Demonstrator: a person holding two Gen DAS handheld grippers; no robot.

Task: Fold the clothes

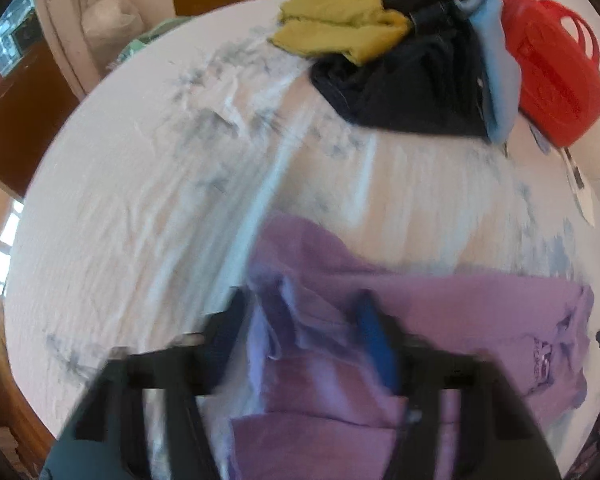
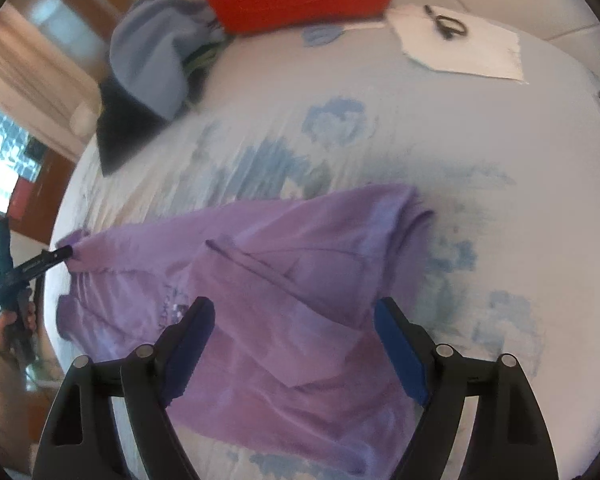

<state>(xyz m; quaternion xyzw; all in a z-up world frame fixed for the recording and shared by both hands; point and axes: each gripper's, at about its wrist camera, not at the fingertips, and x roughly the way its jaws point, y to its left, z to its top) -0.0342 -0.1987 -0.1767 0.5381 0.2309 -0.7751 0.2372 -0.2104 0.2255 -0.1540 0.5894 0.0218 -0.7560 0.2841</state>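
Left wrist view motion-blurred, detail soft. Left gripper (image 1: 304,320) fingers apparently clamped on a bunched edge of the purple shirt (image 1: 440,320); confirmed from the right wrist view: left gripper (image 2: 66,254) tip pinching the shirt's left corner, cloth pulled taut to it. Holding hand (image 2: 10,332) cut off at frame edge.

Right gripper (image 2: 292,320) fingers spread wide, hovering over the purple shirt (image 2: 300,280), nothing between the blue pads (image 2: 400,344). Contact with cloth not determinable.

Purple shirt lying spread on the bed (image 2: 500,140), near its front edge, partly folded: one flap doubled over the middle, small print near the left side, unreadable. Soft knit, creased.

Bed sheet: white, crinkled, faded blue floral print.

Count, far edge of bed:
- 1 pile of clothes: yellow garment (image 1: 340,26) on top, dark navy garment (image 1: 412,80) under it, light blue garment (image 1: 496,64) at the pile's right side. Further pieces below possibly hidden.
- 1 red plastic basket (image 1: 556,68), slotted handle, just beside the pile; top cropped in right wrist view.
- 1 white paper sheet (image 2: 464,48) near far right corner, with a small dark looped item (image 2: 448,26) on it, too small to identify.
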